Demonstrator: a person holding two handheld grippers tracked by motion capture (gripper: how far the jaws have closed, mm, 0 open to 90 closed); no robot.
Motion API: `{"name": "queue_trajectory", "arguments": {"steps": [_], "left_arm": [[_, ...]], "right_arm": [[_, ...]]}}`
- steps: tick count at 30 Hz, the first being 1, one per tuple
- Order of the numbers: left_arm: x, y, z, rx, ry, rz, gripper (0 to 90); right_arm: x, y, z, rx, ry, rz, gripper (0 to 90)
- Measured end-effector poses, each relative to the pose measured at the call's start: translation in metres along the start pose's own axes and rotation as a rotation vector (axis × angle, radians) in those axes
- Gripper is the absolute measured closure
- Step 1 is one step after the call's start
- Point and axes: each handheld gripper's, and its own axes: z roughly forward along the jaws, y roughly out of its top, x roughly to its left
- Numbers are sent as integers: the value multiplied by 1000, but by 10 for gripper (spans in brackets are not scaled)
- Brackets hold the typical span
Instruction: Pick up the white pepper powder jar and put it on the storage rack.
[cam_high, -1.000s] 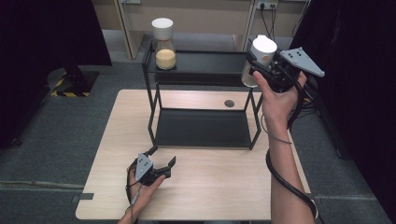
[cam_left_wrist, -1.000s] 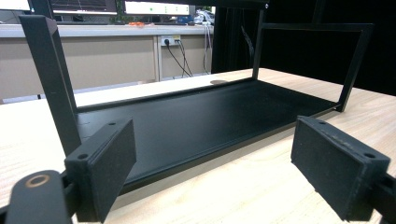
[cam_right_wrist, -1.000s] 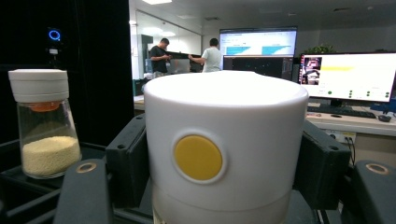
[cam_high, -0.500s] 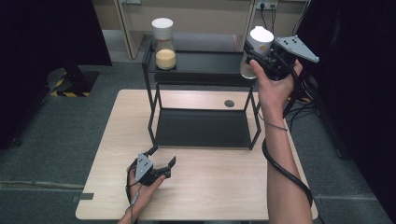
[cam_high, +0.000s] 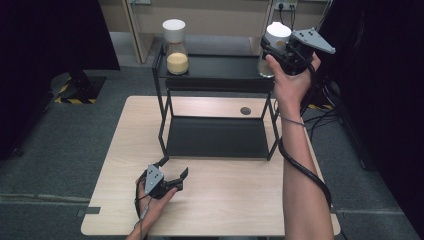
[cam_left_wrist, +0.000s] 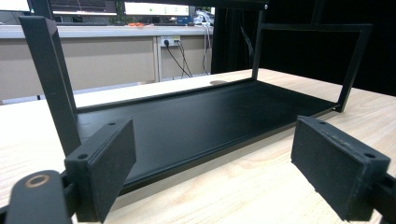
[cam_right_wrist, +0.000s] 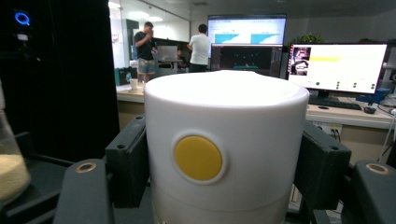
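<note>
Up at the right end of the black rack's (cam_high: 215, 67) top shelf, the right gripper (cam_high: 278, 50) is clamped on the white lid (cam_right_wrist: 226, 135) of a jar (cam_high: 274, 47), one jaw pressed against each side of it; the right gripper view shows a yellow dot on the lid between the two pads. The jar's glass body sits over the shelf's right end, close to the right-hand edge; whether its base touches the shelf cannot be told. A second jar (cam_high: 175, 47), white-lidded and partly filled with yellow grains, stands on the same shelf toward the left end, well apart from the held one, so the middle of the top shelf lies bare between them. The lower shelf (cam_left_wrist: 201, 121) is also bare, framed by the rack's thin uprights. Down on the wooden table (cam_high: 230, 210), the left gripper (cam_high: 172, 172) rests in the person's hand just in front of the rack's front left post, its jaws standing wide with nothing between them, facing the lower shelf's front lip. Open tabletop stretches to the right of that hand and along the near edge.
</note>
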Motion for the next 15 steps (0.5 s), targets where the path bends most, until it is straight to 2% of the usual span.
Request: {"name": "queue_trajectory", "arguments": {"steps": [9,15], "left_arm": [[0,0,0,-3,1,2,134],[0,1,0,4,-2,4,134]], "right_arm": [[-4,5,21,50,-41,-5,308],[-8,7,29,57,-51,5,308]]}}
